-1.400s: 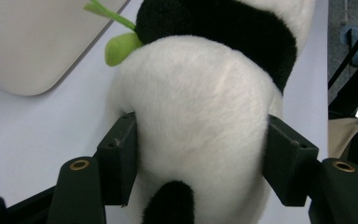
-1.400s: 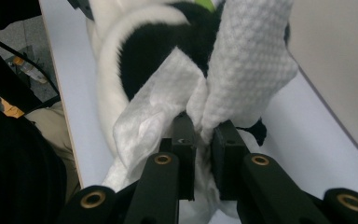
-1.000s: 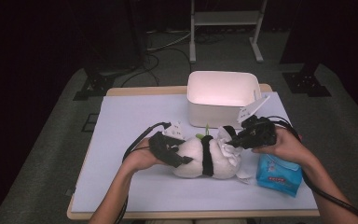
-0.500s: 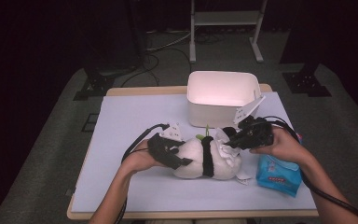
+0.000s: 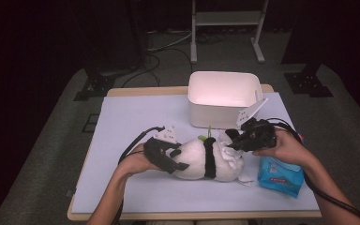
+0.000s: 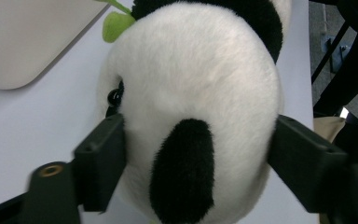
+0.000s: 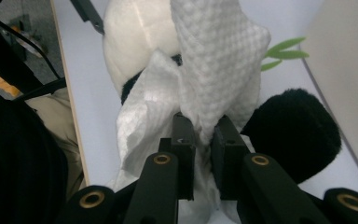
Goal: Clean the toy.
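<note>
L tongs [image 6: 196, 154] are straddling the panda toy [image 5: 201, 159], jaws just opening, pads barely at its fur. R tongs [image 7: 204, 140] are pinching a white wipe [image 7: 214, 70] tight, just past the toy's black ear [image 7: 293, 130].

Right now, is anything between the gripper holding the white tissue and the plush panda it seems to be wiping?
Nothing visible. The right gripper pinches the white embossed tissue, which lies directly against the black-and-white plush panda. The left gripper straddles the panda's other end, its jaws having just been opening.
</note>
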`<state>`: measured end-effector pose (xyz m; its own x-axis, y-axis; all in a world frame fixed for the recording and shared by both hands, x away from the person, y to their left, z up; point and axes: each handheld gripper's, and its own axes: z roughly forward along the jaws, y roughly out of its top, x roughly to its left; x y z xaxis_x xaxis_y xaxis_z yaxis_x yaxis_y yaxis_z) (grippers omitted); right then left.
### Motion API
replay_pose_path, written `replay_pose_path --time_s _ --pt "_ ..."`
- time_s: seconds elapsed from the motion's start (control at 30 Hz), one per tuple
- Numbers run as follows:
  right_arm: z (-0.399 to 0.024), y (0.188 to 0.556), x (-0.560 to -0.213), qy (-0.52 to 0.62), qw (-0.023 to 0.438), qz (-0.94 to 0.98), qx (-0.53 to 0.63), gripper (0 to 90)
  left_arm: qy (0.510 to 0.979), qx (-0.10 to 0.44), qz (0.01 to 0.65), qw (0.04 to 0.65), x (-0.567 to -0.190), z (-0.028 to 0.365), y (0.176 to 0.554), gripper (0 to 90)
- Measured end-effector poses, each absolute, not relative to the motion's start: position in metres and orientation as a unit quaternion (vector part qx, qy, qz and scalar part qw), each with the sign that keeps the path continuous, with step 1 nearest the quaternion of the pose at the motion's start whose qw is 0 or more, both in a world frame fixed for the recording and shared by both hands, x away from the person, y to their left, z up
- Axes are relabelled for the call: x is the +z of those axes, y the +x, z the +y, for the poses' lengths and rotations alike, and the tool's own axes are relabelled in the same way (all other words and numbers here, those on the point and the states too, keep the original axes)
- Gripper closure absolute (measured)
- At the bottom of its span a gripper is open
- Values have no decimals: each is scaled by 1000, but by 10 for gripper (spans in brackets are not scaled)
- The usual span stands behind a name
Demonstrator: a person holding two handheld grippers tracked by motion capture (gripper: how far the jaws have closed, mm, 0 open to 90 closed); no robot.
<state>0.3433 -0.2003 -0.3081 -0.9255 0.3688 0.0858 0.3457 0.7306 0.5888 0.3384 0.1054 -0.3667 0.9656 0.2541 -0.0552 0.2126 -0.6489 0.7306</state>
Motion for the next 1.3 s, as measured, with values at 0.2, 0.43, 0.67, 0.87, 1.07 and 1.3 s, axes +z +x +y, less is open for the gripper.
replay_pose_path --time_s 0.2,0.43,0.67,0.87,1.07,1.3 --pt "-179 345 -302 174 34 938 297 806 905 39 124 406 -361 104 338 370" --pt "-161 350 -303 164 27 942 291 806 904 46 117 409 -354 100 337 386" --pt "-141 354 -306 148 17 947 283 806 906 50 108 405 -348 95 336 388" --pt "-133 356 -305 149 16 949 279 807 905 47 114 407 -349 96 338 393" --pt "-127 358 -298 140 20 947 287 806 907 52 112 402 -345 93 338 394" --pt "-121 358 -292 132 25 948 289 806 907 50 107 403 -346 93 338 391"
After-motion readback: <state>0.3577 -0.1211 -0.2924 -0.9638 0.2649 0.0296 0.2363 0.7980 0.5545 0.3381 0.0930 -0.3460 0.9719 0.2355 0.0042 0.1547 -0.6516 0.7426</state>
